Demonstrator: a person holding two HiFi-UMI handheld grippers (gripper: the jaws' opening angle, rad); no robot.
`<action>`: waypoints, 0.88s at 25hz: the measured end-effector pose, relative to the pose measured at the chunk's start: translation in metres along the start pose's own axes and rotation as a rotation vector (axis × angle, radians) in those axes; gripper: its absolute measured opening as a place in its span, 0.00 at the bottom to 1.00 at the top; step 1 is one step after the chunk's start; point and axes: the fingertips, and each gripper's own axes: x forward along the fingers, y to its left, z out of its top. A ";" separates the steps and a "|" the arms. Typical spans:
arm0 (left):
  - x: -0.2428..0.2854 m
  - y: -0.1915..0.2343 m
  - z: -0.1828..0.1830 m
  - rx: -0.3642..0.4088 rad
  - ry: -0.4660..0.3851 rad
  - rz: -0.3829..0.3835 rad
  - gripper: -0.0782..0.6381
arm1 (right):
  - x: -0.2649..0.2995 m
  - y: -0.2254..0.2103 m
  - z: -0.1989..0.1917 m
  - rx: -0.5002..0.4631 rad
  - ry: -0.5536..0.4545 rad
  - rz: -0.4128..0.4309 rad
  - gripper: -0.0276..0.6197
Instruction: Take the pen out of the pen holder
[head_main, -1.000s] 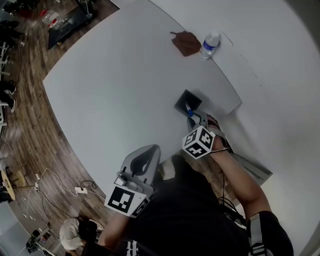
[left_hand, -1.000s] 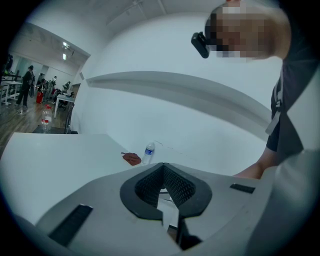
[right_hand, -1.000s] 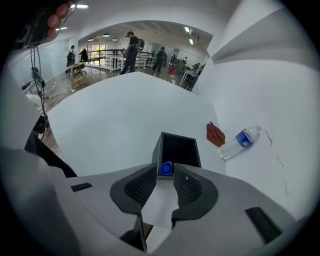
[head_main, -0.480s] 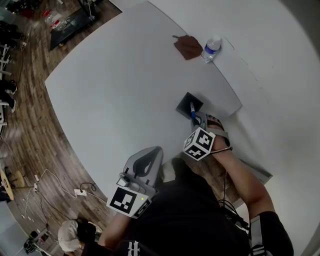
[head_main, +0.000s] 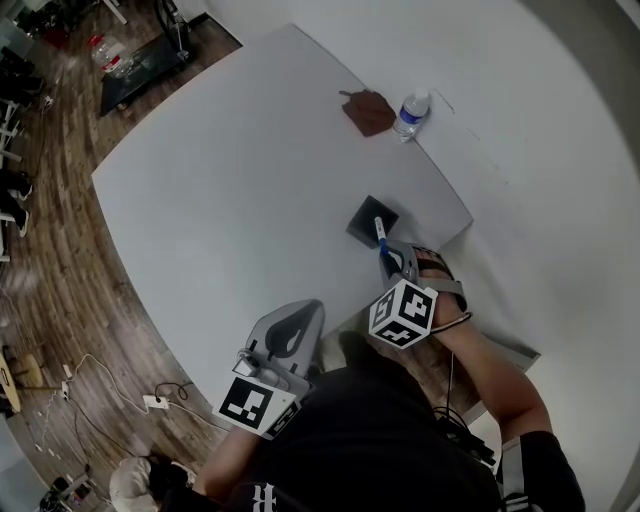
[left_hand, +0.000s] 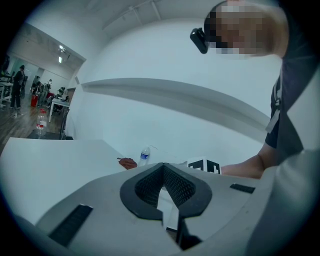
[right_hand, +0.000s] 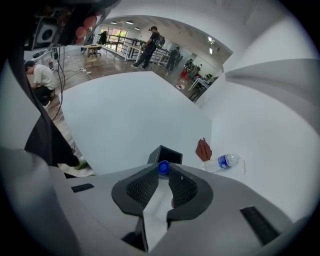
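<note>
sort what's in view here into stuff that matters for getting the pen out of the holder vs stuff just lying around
Part of the job:
- pen, blue
- pen holder, black
- right gripper, shut on the pen's top end

Just lying about:
- water bottle, at the table's far edge
- brown item beside the bottle
- left gripper, shut on nothing
</note>
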 end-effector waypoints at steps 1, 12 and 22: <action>-0.002 -0.001 0.000 0.005 0.006 -0.005 0.12 | -0.006 0.001 0.003 0.004 -0.008 -0.008 0.15; -0.027 -0.019 0.007 0.077 -0.005 -0.092 0.12 | -0.064 0.009 0.025 0.043 -0.035 -0.093 0.15; -0.055 -0.035 0.012 0.112 -0.018 -0.160 0.12 | -0.124 0.033 0.053 0.070 -0.069 -0.159 0.15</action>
